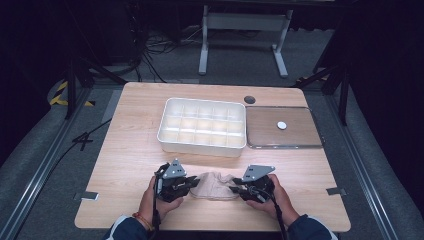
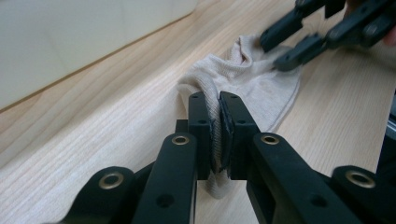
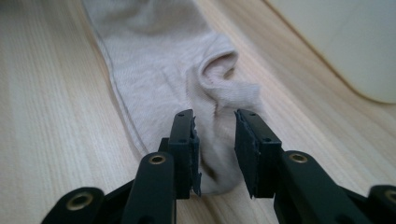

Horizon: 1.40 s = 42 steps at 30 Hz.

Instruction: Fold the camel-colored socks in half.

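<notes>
Lying flat near the front edge of the worktop (image 1: 130, 150), a beige sock (image 1: 216, 185) stretches between the two grippers — the left gripper (image 1: 192, 184) at its 9 o'clock end, the right gripper (image 1: 236, 190) at its 3 o'clock end. The left jaws are pinched tight on a fold of the sock's fabric. The right jaws stand partly apart, the sock's end under the gap, pads off the cloth. At 12 o'clock from the sock sits a white compartment tray (image 1: 202, 145) — beside it, at 3 o'clock, a flat lid (image 1: 283, 141).
</notes>
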{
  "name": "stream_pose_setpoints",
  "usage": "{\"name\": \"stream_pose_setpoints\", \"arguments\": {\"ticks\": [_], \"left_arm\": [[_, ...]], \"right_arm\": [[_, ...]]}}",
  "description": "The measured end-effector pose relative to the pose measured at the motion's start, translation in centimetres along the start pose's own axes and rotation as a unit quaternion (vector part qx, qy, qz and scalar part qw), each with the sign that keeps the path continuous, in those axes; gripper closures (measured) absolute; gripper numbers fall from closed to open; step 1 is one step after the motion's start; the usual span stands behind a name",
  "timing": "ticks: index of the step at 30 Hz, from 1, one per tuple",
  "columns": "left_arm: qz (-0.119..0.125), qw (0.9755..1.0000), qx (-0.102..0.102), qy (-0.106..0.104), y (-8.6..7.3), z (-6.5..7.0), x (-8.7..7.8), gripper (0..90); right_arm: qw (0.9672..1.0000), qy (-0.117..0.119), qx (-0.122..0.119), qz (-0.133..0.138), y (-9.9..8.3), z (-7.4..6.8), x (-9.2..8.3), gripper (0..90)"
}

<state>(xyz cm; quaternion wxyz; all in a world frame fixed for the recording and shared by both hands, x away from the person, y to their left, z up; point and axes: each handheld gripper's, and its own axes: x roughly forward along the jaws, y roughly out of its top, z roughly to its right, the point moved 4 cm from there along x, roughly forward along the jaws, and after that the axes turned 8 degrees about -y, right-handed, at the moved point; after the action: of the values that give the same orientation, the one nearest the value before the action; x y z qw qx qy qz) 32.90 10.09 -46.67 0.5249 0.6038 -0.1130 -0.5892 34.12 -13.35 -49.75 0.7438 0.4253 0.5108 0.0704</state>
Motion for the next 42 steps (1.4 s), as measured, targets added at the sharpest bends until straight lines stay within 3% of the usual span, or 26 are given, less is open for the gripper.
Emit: {"name": "stream_pose_setpoints", "arguments": {"ticks": [10, 15, 23, 26, 28, 32, 38, 42], "left_arm": [[0.007, 0.9999, -0.011, 0.001, 1.4, 0.5, 0.9, 83.8], [-0.005, 1.0, 0.002, -0.008, 2.1, 1.3, 1.8, 84.2], [0.002, 0.9998, -0.014, -0.011, 2.8, 1.5, 3.0, 84.4], [0.005, 0.9994, -0.03, -0.015, 2.9, 1.3, 3.2, 84.4], [0.01, 0.9992, -0.033, -0.02, 3.0, 1.3, 3.2, 84.5], [0.012, 0.9987, -0.041, -0.029, 3.3, 1.4, 3.8, 84.4], [0.015, 0.9986, -0.042, -0.028, 3.4, 1.7, 5.3, 84.4], [0.008, 0.9989, -0.04, -0.026, 3.5, 2.2, 6.5, 84.3]], "right_arm": [[0.9999, 0.004, -0.01, 0.002, -0.1, -0.2, 0.3, 69.2], [1.0, 0.006, -0.007, 0.001, -0.1, -0.1, 0.3, 69.2], [1.0, 0.006, -0.005, 0.001, 0.0, -0.2, 0.3, 66.8], [0.9995, 0.021, 0.013, 0.018, 0.4, 0.2, -0.4, 64.5], [0.9995, 0.004, 0.021, 0.024, 0.6, 0.9, -0.9, 63.8], [0.9991, 0.001, 0.04, -0.008, -0.4, 2.0, 0.1, 62.6], [0.9997, 0.003, 0.025, -0.007, -0.1, 1.5, 0.4, 62.8], [0.9996, 0.005, 0.028, -0.006, -0.1, 1.5, 0.5, 62.8]]}}
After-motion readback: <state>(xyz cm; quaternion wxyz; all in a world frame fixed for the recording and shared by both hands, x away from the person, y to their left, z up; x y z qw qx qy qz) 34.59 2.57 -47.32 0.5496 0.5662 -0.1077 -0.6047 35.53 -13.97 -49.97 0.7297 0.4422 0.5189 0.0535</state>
